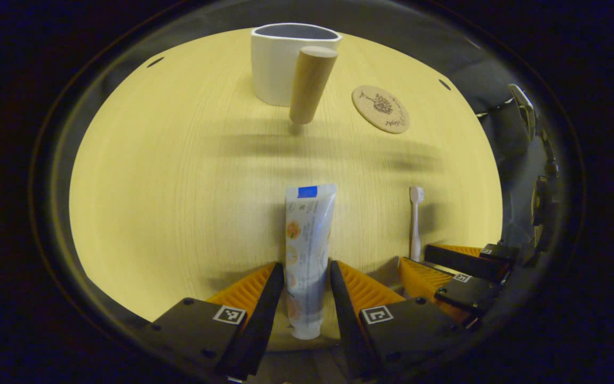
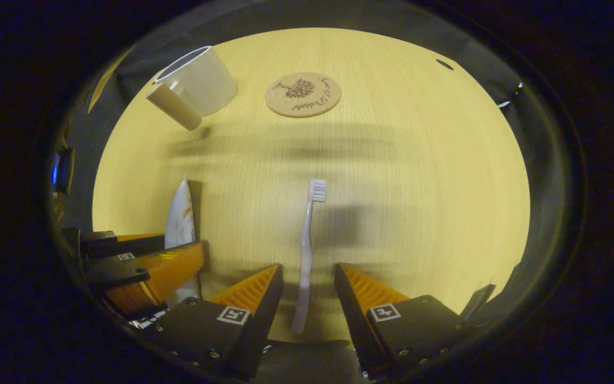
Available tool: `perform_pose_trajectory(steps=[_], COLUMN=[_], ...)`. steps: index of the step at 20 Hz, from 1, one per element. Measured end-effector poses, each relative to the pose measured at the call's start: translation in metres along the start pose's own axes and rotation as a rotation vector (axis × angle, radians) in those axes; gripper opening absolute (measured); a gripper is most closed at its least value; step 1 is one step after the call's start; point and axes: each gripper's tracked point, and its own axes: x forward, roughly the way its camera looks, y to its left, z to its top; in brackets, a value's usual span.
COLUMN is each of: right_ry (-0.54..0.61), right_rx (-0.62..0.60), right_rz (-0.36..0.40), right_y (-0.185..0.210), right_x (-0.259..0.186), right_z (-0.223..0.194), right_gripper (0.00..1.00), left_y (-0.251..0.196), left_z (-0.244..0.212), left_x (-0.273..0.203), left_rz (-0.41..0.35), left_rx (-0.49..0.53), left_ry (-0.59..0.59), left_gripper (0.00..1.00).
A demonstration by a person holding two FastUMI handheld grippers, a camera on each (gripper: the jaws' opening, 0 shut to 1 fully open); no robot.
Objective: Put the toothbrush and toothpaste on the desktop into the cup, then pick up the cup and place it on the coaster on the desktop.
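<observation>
A white toothpaste tube (image 1: pixel 307 250) lies on the pale wooden table (image 1: pixel 168 202), its cap end toward me. My left gripper (image 1: pixel 307 269) is open and straddles the tube, its fingers close along both sides. A pale toothbrush (image 2: pixel 305 250) lies bristle end away from me, between the fingers of my open right gripper (image 2: pixel 308 272) with a gap on each side. At the far edge stands a white cup (image 1: pixel 280 64) with a wooden peg handle (image 1: pixel 309 85). A round cork coaster (image 1: pixel 380 108) lies to its right. In the right gripper view the cup (image 2: pixel 200 80), coaster (image 2: pixel 303 94), toothpaste (image 2: pixel 180 213) and left gripper (image 2: pixel 142 261) show.
Dark cloth surrounds the table's rounded edge (image 2: pixel 499 106). Bare tabletop stretches between the grippers and the cup. The right gripper (image 1: pixel 456 272) shows beside the toothbrush (image 1: pixel 416 224) in the left gripper view.
</observation>
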Motion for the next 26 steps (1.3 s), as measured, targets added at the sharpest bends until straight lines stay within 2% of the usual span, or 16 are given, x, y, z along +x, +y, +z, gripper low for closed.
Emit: perform_pose_trajectory(steps=[1,3,4,5,6,7,12,13,17,18,19,21,26], right_ry=[-0.009,0.009,0.006,0.002,0.015,0.011,-0.018,-0.002,-0.02,-0.026,-0.042,-0.066,-0.106], right_rx=[0.012,0.011,0.008,0.053,0.063,0.065,0.093,0.089,0.098,0.096,0.095,0.099,0.145], right_rz=[-0.025,-0.019,-0.031,-0.044,-0.025,-0.022,-0.007,-0.005,0.014,0.017,0.02,0.045,0.119], right_y=[-0.004,-0.004,-0.006,-0.009,-0.007,-0.01,-0.009,-0.009,-0.01,-0.01,-0.011,-0.01,-0.008], right_x=[-0.001,-0.001,0.0,0.011,0.003,0.002,0.001,0.004,0.002,0.003,0.002,0.003,-0.004], right_z=[0.0,-0.001,0.002,0.002,-0.001,0.001,0.004,0.001,0.001,0.001,0.003,0.005,0.006], right_gripper=[0.66,0.41,0.41,0.4,0.29,0.17,0.17,0.07,0.08,0.08,0.08,0.04,0.04], left_y=[0.002,0.004,0.004,0.005,0.005,0.004,0.004,0.005,0.006,0.001,0.005,0.005,0.008], left_z=[-0.001,0.0,0.0,0.0,0.0,-0.001,0.0,0.0,0.0,0.003,0.001,0.001,0.006], left_x=[0.001,0.0,-0.001,0.0,0.0,0.0,-0.003,-0.002,-0.001,0.001,-0.001,-0.003,-0.008], left_rz=[0.006,0.012,0.014,0.007,0.002,0.003,0.009,0.012,-0.003,-0.01,-0.014,-0.027,-0.033], left_rx=[0.006,0.013,0.005,0.008,0.007,0.006,0.013,0.009,-0.001,-0.001,-0.005,-0.017,-0.059], left_ry=[0.002,-0.001,0.003,0.004,0.007,0.008,0.006,0.003,-0.017,-0.019,-0.028,-0.046,-0.105], left_gripper=[0.64,0.63,0.53,0.55,0.55,0.5,0.45,0.43,0.37,0.27,0.26,0.26,0.25])
